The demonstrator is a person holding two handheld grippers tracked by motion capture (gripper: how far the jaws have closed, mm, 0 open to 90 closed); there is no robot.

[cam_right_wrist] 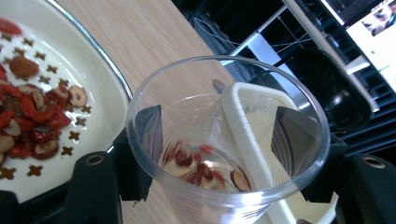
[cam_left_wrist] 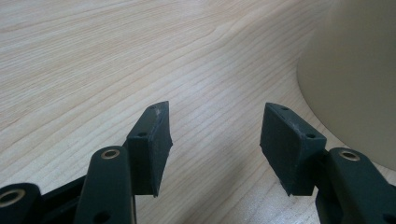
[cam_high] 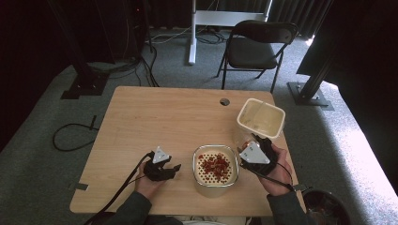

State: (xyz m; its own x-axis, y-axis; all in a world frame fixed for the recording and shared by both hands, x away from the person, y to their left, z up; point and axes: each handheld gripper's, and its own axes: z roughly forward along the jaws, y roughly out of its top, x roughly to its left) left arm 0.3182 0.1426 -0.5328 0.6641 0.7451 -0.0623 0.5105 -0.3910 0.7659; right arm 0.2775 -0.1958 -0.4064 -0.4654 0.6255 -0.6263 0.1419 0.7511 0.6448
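A clear plastic cup [cam_right_wrist: 224, 144] with a few red dried fruit slices at its bottom is clamped between the jaws of my right gripper [cam_high: 255, 151], just right of a cream strainer bowl [cam_high: 198, 174] that holds a heap of red dried fruit [cam_high: 214, 166]. In the right gripper view the bowl's perforated insert [cam_right_wrist: 60, 74] and fruit [cam_right_wrist: 32, 116] lie to the left of the cup. My left gripper [cam_high: 170, 165] rests open on the table left of the bowl; the bowl's cream wall [cam_left_wrist: 355, 79] stands just off its right jaw.
An empty cream square container [cam_high: 261, 117] stands behind the right gripper near the table's right edge. A cable hole [cam_high: 225, 101] lies at the far edge. A black folding chair [cam_high: 256, 47] stands beyond the table. A dark bin [cam_high: 328, 208] sits at floor level, bottom right.
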